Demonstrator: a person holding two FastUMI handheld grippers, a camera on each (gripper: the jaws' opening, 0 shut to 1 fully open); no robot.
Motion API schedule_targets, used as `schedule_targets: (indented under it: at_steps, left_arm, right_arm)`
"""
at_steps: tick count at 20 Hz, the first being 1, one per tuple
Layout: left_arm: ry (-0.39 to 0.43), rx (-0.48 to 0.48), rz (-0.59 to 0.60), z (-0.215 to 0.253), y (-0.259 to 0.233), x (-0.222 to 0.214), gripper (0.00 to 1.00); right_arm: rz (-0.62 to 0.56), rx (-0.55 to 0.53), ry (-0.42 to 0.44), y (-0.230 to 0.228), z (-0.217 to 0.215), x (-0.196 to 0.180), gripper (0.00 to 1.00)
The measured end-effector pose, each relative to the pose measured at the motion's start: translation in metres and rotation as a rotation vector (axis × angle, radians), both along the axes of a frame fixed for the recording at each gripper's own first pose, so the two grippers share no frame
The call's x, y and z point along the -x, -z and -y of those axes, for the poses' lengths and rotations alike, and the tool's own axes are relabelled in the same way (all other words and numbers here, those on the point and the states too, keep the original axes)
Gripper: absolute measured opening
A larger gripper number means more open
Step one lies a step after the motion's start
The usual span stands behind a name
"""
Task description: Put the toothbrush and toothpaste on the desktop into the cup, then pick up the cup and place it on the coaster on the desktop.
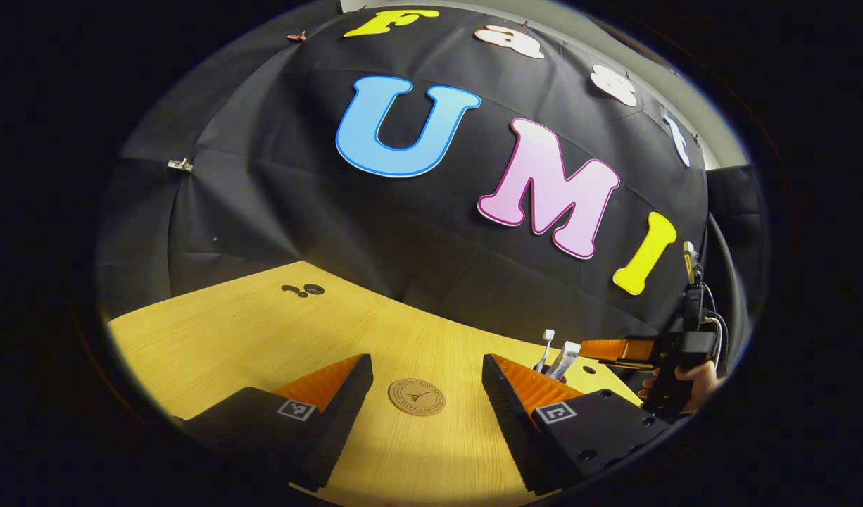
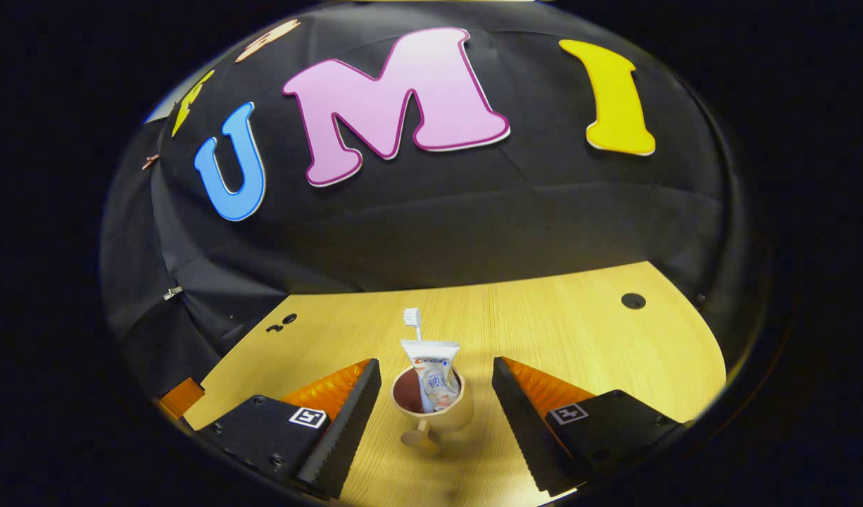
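Observation:
A beige cup [image 2: 451,417] with a dark red inside stands upright on the wooden table, its handle [image 2: 419,439] turned toward me. A white toothbrush [image 2: 412,318] and a white toothpaste tube [image 2: 433,370] stand in it. My right gripper [image 2: 436,366] is open, one finger on each side of the cup, apart from it. In the left gripper view a round brown coaster [image 1: 416,396] lies flat on the table between the fingers of my open left gripper [image 1: 426,366]. Behind its right finger the toothbrush [image 1: 547,343] and tube [image 1: 565,358] stick up, with the right gripper [image 1: 618,349] beside them.
The light wooden table [image 2: 579,331] has a round hole [image 2: 633,301] at the far right and small dark holes [image 1: 305,289] at the far left. The black cloth wall closes the back. A hand [image 1: 688,384] holds the right gripper, with cables behind it.

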State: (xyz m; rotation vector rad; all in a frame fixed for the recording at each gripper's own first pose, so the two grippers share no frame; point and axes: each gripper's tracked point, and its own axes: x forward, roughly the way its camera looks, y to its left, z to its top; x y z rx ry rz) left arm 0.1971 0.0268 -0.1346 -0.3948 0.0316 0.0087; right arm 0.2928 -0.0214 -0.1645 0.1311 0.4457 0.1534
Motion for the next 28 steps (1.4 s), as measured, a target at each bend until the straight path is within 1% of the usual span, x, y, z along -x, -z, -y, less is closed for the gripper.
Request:
schedule_targets:
  at_steps: [2, 4, 6, 10, 12, 15, 18, 19, 21, 23, 25, 28]
  left_arm:
    - [-0.001, 0.019, -0.01, -0.005, 0.001, 0.005, 0.97]
    - [-0.002, 0.031, -0.038, -0.007, 0.008, 0.008, 0.97]
    - [-0.005, 0.031, -0.079, -0.008, 0.018, 0.013, 0.97]
    - [-0.003, 0.015, -0.114, -0.008, 0.027, 0.024, 0.97]
    - [-0.002, 0.025, -0.132, -0.007, 0.032, 0.028, 0.97]
    - [-0.004, 0.042, -0.159, -0.008, 0.042, 0.033, 0.97]
    - [-0.017, 0.041, -0.196, -0.012, 0.054, 0.04, 0.97]
    - [-0.019, 0.037, -0.205, -0.013, 0.058, 0.041, 0.97]
    - [-0.005, 0.036, -0.229, -0.012, 0.067, 0.043, 0.97]
    - [0.01, 0.042, -0.276, -0.009, 0.082, 0.044, 0.97]
    - [0.022, 0.057, -0.299, -0.005, 0.088, 0.045, 0.98]
    - [0.045, 0.064, -0.32, 0.003, 0.093, 0.044, 0.97]
  right_arm:
    - [-0.057, -0.003, -0.012, 0.004, 0.0, -0.001, 0.97]
    - [-0.143, -0.026, -0.023, 0.013, -0.004, 0.002, 0.97]
    - [-0.233, -0.041, -0.03, 0.025, -0.007, 0.004, 0.98]
    - [-0.402, -0.096, -0.038, 0.054, -0.022, 0.008, 0.98]
    - [-0.461, -0.096, -0.039, 0.068, -0.028, 0.01, 0.98]
    - [-0.546, -0.068, -0.047, 0.094, -0.036, 0.015, 0.98]
    - [-0.586, -0.016, -0.033, 0.117, -0.033, 0.011, 0.98]
    - [-0.608, 0.001, -0.012, 0.125, -0.028, 0.011, 0.98]
    - [-0.659, 0.005, 0.023, 0.139, -0.025, 0.012, 0.98]
    - [-0.669, 0.013, 0.036, 0.146, -0.023, 0.007, 0.98]
    - [-0.691, 0.02, 0.027, 0.152, -0.028, 0.008, 0.96]
    - [-0.757, 0.048, 0.005, 0.166, -0.033, 0.013, 0.94]
